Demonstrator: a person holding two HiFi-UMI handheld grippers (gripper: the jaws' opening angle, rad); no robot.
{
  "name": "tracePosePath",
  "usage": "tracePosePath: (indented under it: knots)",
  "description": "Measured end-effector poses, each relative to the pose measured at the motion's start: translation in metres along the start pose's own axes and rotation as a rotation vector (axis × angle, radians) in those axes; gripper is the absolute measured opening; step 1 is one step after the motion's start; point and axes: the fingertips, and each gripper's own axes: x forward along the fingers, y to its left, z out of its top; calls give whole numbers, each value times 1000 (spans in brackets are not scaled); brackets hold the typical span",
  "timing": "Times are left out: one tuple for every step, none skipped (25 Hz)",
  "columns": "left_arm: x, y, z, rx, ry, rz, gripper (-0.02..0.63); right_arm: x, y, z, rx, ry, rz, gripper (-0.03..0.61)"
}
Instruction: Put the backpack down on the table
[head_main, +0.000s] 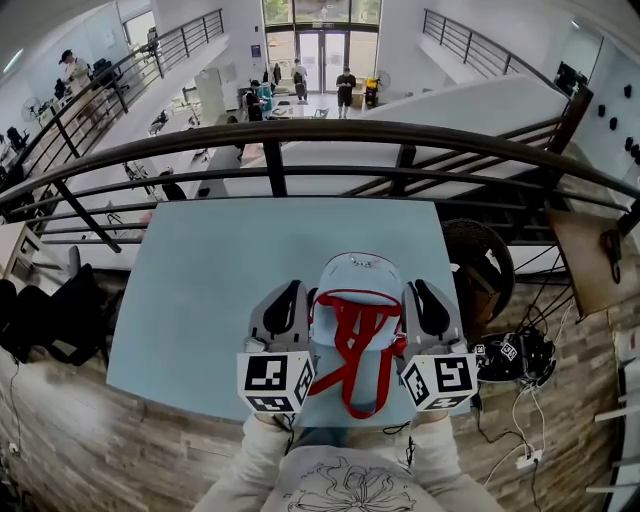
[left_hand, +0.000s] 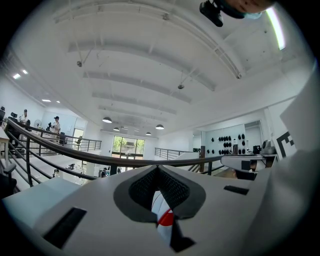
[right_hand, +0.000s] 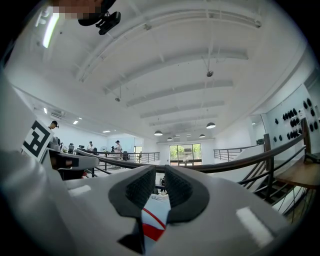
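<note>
a pale blue fabric backpack (head_main: 352, 285) sits over the near half of the light blue rectangular table (head_main: 210, 290), close to the table's near edge and a little toward its right side. from above it cannot be told whether its base rests on the table top. its red straps (head_main: 352, 350) hang down its near face, reaching toward the table's near edge.

the left gripper (head_main: 287, 305), white with black pads, is at the backpack's left flank above the table's near edge. its jaws are clenched on a fold of the backpack's white-and-red fabric, which the left gripper view shows pinched between the pads. the right gripper (head_main: 428, 303) mirrors it at the backpack's right flank, likewise clamped on a strip of white-and-red fabric.

beyond the table's far edge runs a dark curved metal railing (head_main: 300, 132).
</note>
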Motion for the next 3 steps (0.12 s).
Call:
tracePosePath:
  knots:
    - [1, 1, 0, 0, 0, -1, 6, 1, 0, 0, 1, 0, -1, 66]
    - [1, 2, 0, -1, 0, -2, 6, 2, 1, -1, 1, 0, -2, 66]
    - [2, 3, 0, -2, -1, -4, 6, 2, 1, -1, 1, 1, -3, 66]
